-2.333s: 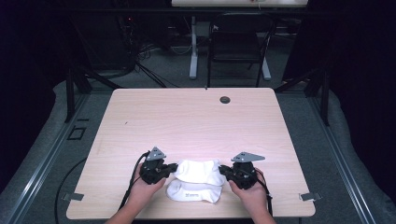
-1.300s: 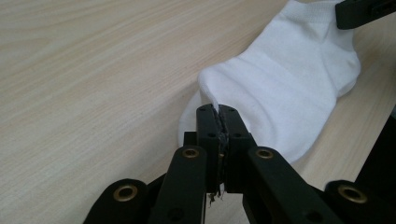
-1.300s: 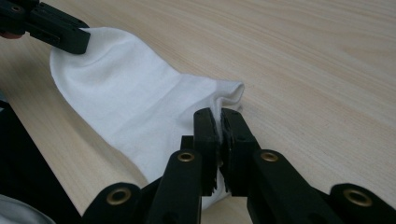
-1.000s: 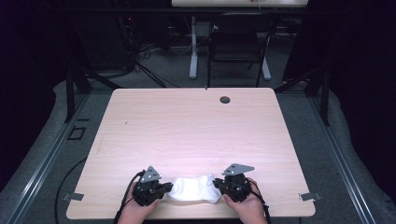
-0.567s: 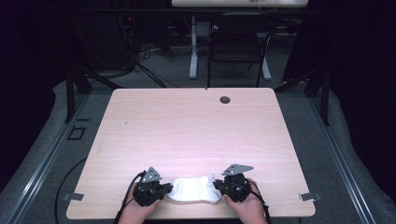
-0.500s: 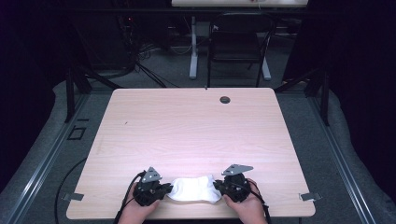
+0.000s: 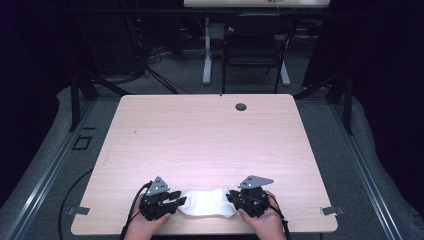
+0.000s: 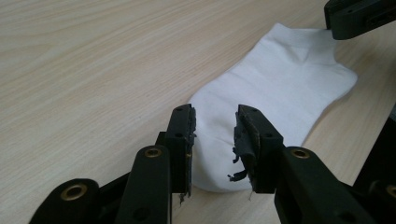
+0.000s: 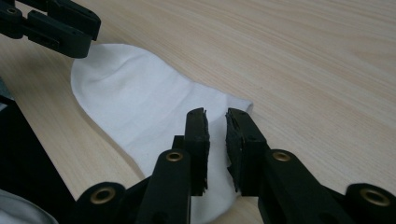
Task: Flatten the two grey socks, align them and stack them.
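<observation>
- Table: pale wood top; work sits at its near edge, between the two hands.
- Sock: white, lies flat on the wood, stretched out between the grippers; laying-out judged done.
- Left gripper: jaws have just been opening and stand apart over the sock's end, pads off the cloth.
- Right gripper: jaws have just been opening, narrow gap, sock's other end below them, not pinched.
- Remaining, as judged: draw both grippers clear; any fold is not yet begun.
</observation>
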The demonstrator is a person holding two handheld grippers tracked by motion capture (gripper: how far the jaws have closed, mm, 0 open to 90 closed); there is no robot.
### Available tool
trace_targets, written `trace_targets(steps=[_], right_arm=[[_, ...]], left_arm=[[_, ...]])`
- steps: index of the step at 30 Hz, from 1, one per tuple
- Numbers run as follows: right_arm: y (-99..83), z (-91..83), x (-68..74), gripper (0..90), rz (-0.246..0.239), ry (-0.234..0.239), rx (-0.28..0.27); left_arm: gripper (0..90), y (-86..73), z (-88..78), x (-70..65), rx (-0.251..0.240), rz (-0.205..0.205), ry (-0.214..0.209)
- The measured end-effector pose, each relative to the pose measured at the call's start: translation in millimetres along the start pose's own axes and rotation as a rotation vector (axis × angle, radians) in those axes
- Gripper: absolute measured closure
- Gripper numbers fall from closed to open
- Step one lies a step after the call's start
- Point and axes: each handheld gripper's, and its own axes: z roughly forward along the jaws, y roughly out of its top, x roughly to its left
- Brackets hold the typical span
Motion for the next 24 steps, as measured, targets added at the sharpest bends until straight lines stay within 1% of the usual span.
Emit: trace_targets(steps=[1,2,3,4,5,6,7,8,9,10,11,12,14,15,18,19,20,21,22,24], right_arm=[[0.4,1.9,4.5,80.4,-0.017,-0.003,0.007],[0.4,1.9,4.5,80.4,-0.017,-0.003,0.007],[0.5,3.3,5.6,81.1,-0.033,0.001,0.012],[0.2,5.5,7.9,81.4,-0.034,0.000,0.018],[0.3,5.7,8.0,81.6,-0.041,-0.003,0.027],[-0.1,7.3,8.3,81.7,-0.041,-0.003,0.033],[-1.1,9.7,7.1,81.7,-0.042,-0.005,0.038],[-1.1,9.7,7.1,81.7,-0.042,-0.005,0.038],[-2.1,11.1,5.7,81.7,-0.040,-0.010,0.050],[-2.1,11.1,5.7,81.7,-0.040,-0.010,0.050],[-2.8,12.2,5.5,81.7,-0.034,-0.010,0.050],[-3.3,12.8,4.8,81.7,-0.038,-0.012,0.061],[-5.1,15.9,2.2,81.7,-0.028,-0.014,0.072],[-5.5,16.6,1.4,81.7,-0.028,-0.018,0.079],[-6.7,18.4,0.2,81.7,-0.024,-0.014,0.086],[-7.3,19.3,0.3,81.7,-0.024,-0.015,0.101],[-7.3,19.3,0.3,81.7,-0.024,-0.015,0.101],[-7.6,20.1,0.2,81.7,-0.028,-0.017,0.099],[-8.2,21.3,0.4,81.8,-0.024,-0.017,0.110],[-8.4,21.7,0.4,81.9,-0.020,-0.016,0.120]], left_arm=[[66.3,0.0,1.7,-1.9,0.009,0.012,-0.005],[66.2,0.0,1.7,-1.9,0.009,0.012,-0.005],[66.2,-0.4,3.6,-3.7,0.018,0.018,-0.010],[65.6,-0.7,4.4,-4.5,0.018,0.015,-0.013],[64.8,-1.0,5.7,-5.4,0.027,0.027,-0.013],[64.8,-1.4,6.7,-6.3,0.031,0.023,-0.016],[62.5,-2.6,9.2,-6.7,0.038,0.027,-0.023],[61.7,-2.6,9.2,-6.7,0.038,0.027,-0.023],[61.5,-3.1,10.3,-6.2,0.052,0.042,-0.023],[61.5,-3.7,11.2,-6.3,0.054,0.044,-0.021],[61.2,-4.8,12.7,-7.3,0.054,0.035,-0.022],[60.6,-5.2,13.6,-7.0,0.066,0.045,-0.022],[60.1,-6.8,16.3,-7.6,0.073,0.045,-0.020],[59.9,-7.0,17.0,-6.8,0.078,0.053,-0.018],[59.4,-7.7,17.9,-6.4,0.081,0.048,-0.021],[58.8,-8.0,18.3,-6.1,0.082,0.049,-0.024],[58.2,-8.0,18.3,-6.1,0.082,0.049,-0.024],[58.2,-8.2,18.6,-5.4,0.089,0.058,-0.028],[57.0,-8.9,19.2,-5.4,0.093,0.061,-0.036],[56.2,-9.4,19.5,-5.5,0.090,0.066,-0.036]])
